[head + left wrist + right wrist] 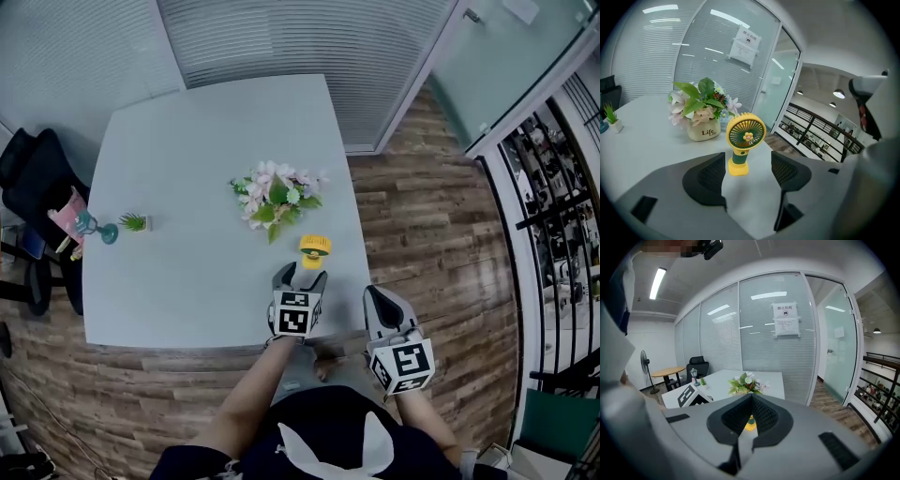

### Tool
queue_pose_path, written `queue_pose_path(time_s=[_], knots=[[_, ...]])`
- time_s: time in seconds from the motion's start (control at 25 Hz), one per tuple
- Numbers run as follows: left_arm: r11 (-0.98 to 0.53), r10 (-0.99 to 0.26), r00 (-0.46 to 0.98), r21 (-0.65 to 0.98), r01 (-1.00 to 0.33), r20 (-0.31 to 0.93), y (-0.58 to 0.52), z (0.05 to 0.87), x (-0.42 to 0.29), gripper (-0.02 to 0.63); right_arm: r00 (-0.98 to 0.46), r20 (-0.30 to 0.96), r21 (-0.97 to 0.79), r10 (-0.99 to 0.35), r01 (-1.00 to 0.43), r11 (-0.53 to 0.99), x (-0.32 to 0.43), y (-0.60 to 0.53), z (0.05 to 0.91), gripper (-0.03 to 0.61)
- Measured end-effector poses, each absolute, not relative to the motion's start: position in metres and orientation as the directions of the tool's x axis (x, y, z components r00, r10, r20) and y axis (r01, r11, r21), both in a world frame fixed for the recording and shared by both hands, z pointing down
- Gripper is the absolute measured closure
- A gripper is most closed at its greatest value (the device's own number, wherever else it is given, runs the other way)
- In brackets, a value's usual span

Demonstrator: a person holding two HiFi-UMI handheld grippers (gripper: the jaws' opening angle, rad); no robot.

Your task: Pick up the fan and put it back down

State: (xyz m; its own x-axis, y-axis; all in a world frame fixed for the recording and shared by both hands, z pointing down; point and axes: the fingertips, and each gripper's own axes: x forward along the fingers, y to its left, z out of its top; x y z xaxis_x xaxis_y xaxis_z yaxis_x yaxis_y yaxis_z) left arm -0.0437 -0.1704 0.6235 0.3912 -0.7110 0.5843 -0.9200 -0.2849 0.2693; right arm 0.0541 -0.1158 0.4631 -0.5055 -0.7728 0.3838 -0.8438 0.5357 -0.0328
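The room is an office with glass walls, window blinds and a brown wood floor, and a big white table point(187, 141) stands in it. A pot of pink and white flowers point(277, 199) sits near the middle of the table. The little yellow fan point(744, 136) stands on the table between the flowers and the near edge, close to the person. It stands straight up on its foot, with its round face on top and its short green and yellow handle below. The left gripper point(300, 276) is over the near edge of the table and points at the fan. Its two jaws are spread wide with nothing between them. In the left gripper view the fan is right in front of the gap, a bit toward the left jaw, and no jaw touches it. The right gripper point(375, 298) is off to the side, past the table edge and over the floor. Its jaws are pressed together and hold nothing. The left gripper is the nearer one, so I think it will do the picking up. It looks like it needs to go forward until the jaws are on both sides of the handle, then squeeze. The fan is tall and thin, so a bump from a jaw could tip it over.
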Motion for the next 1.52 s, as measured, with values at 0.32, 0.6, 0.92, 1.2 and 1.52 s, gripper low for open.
queue_pose_path(time_s=[0.32, 0.6, 0.92, 1.2, 1.52], knots=[[-0.312, -0.658, 0.397, 0.249, -0.917, 0.639, -0.19, 0.654, -0.04, 0.313, -0.464, 0.401, -0.039, -0.79, -0.87, 0.491, 0.056, -0.119, 0.472, 0.574], [-0.326, -0.638, 0.378, 0.209, -0.922, 0.671, -0.202, 0.672, -0.036, 0.314, -0.445, 0.408, -0.045, -0.797, -0.882, 0.469, 0.059, -0.12, 0.477, 0.574], [-0.321, -0.649, 0.359, 0.185, -0.929, 0.671, -0.21, 0.68, -0.034, 0.314, -0.435, 0.427, -0.077, -0.793, -0.891, 0.448, 0.059, -0.121, 0.487, 0.574], [-0.294, -0.66, 0.331, 0.174, -0.94, 0.674, -0.217, 0.687, -0.032, 0.338, -0.455, 0.431, -0.104, -0.78, -0.883, 0.458, 0.055, -0.124, 0.491, 0.574], [-0.264, -0.667, 0.287, 0.142, -0.954, 0.688, -0.219, 0.692, -0.036, 0.387, -0.471, 0.443, -0.124, -0.763, -0.875, 0.468, 0.061, -0.127, 0.493, 0.574]])
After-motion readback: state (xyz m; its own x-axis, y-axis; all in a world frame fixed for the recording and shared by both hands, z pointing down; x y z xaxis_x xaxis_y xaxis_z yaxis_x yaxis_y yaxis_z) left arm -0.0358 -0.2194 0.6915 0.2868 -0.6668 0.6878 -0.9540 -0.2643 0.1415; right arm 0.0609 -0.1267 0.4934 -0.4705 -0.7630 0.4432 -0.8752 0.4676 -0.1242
